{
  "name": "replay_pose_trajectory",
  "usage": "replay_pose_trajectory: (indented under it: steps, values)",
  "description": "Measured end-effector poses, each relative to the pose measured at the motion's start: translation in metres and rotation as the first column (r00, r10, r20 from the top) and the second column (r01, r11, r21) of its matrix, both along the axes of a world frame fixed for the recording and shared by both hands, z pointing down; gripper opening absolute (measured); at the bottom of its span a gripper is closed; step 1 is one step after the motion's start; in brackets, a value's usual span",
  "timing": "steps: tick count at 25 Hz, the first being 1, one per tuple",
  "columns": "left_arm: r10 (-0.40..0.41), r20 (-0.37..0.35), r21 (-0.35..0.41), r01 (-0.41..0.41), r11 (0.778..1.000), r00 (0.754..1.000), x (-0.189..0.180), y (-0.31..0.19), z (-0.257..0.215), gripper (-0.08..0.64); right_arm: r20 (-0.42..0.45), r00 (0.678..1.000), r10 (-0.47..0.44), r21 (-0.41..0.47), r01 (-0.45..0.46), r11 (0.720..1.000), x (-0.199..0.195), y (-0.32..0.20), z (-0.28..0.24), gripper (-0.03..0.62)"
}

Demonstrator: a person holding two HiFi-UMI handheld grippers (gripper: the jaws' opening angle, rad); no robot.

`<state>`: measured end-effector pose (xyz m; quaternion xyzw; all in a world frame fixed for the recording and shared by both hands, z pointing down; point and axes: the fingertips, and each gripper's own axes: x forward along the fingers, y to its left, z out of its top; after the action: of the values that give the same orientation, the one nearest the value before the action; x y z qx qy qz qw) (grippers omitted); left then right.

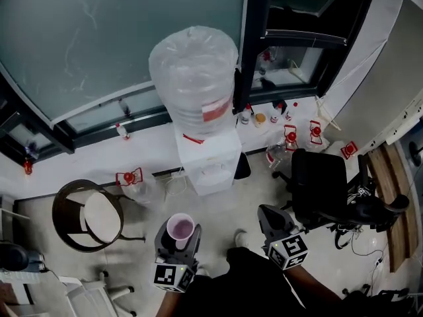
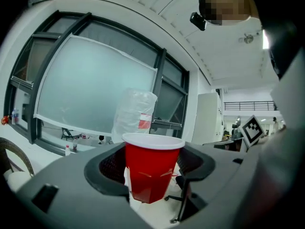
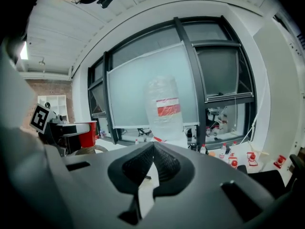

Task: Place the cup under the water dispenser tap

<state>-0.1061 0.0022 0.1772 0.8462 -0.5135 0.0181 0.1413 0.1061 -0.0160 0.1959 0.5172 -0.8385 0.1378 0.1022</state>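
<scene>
My left claw [image 1: 177,242] is closest to me. Its jaws stand wide, but only because they are closed on the cup [image 2: 151,168]. The pads press into its red sides low down, and the wall creases a little where they bite. The cup is upright with its white rim level, and in the head view it looks empty inside. I hold it in the air over the floor [image 1: 221,210], in front of me and touching nothing else.

My right claw [image 3: 153,151] is beside it, a little to the right. Its jaws are closed together at the tips and there is nothing between them.

Past both claws stands the dispenser [image 1: 208,157], a white box against the window wall with the big clear bottle [image 1: 195,78] on top. There is a stretch of bare floor between it and the cup. I can see a recess in its front face, but I cannot make out the tap itself from here.

I judge the grasp and lift done. What is left is the carry to the dispenser, lining the cup up under the tap, setting it down upright and letting go. With a wall this thin, I should keep my squeeze light.
</scene>
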Motion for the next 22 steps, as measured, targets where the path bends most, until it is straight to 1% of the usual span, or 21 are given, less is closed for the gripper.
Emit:
replay_pose_trajectory:
  steps: [4, 6, 10, 14, 17, 21, 22]
  values:
    - [-0.040, 0.018, 0.015, 0.040, 0.999, 0.999, 0.021, -0.020, -0.002, 0.310, 0.025, 0.999, -0.047, -0.013, 0.047, 0.999, 0.021, -0.026, 0.005, -0.002]
    - [-0.065, 0.010, 0.019, 0.065, 0.998, 0.998, 0.031, -0.029, -0.005, 0.310, 0.028, 0.997, -0.076, -0.022, 0.077, 0.997, 0.027, -0.036, 0.009, -0.002]
    - [-0.125, 0.022, -0.003, 0.125, 0.992, 0.992, 0.045, -0.041, -0.003, 0.310, 0.043, 0.990, -0.131, -0.037, 0.133, 0.990, 0.035, -0.056, 0.015, -0.002]
    - [-0.135, 0.006, 0.013, 0.134, 0.991, 0.991, 0.064, -0.059, -0.005, 0.310, 0.055, 0.985, -0.162, -0.035, 0.164, 0.986, 0.046, -0.077, 0.016, -0.002]
    - [-0.144, -0.002, 0.006, 0.144, 0.990, 0.990, 0.075, -0.070, -0.006, 0.310, 0.055, 0.984, -0.169, -0.027, 0.171, 0.985, 0.057, -0.090, 0.020, -0.002]
    - [-0.160, 0.031, -0.029, 0.161, 0.986, 0.987, 0.081, -0.077, 0.006, 0.310, 0.057, 0.990, -0.132, -0.045, 0.134, 0.990, 0.080, -0.106, 0.031, -0.002]
    - [-0.162, 0.029, -0.031, 0.162, 0.986, 0.986, 0.082, -0.079, 0.007, 0.310, 0.056, 0.991, -0.124, -0.052, 0.127, 0.991, 0.084, -0.109, 0.035, -0.002]
